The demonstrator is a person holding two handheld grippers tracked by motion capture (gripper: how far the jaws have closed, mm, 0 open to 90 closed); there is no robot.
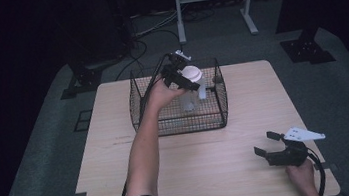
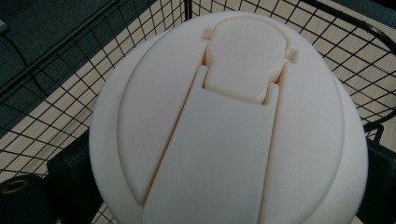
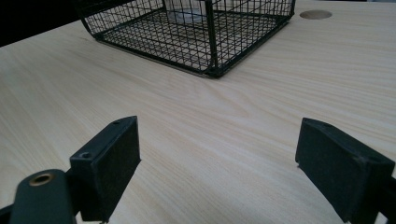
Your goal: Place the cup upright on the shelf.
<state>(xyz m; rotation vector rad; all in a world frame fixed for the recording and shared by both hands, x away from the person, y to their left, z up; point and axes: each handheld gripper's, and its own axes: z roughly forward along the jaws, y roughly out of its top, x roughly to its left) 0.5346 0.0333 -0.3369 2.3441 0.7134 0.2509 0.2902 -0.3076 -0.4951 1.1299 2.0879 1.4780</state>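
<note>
The bottle's lid (image 2: 229,126) looks like smooth, matt cream plastic, and its body (image 1: 188,98) like clear plastic. The basket (image 3: 205,32) is thin black wire mesh. The table (image 3: 243,116) is pale wood-grain, smooth with a slight sheen. The right gripper (image 3: 218,170) has matt black pads.

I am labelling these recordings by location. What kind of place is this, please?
Probably a lab or recording room, not a home: a bare wooden table on grey carpet, dark surroundings, cables on the floor, and black stand bases beside it.
</note>
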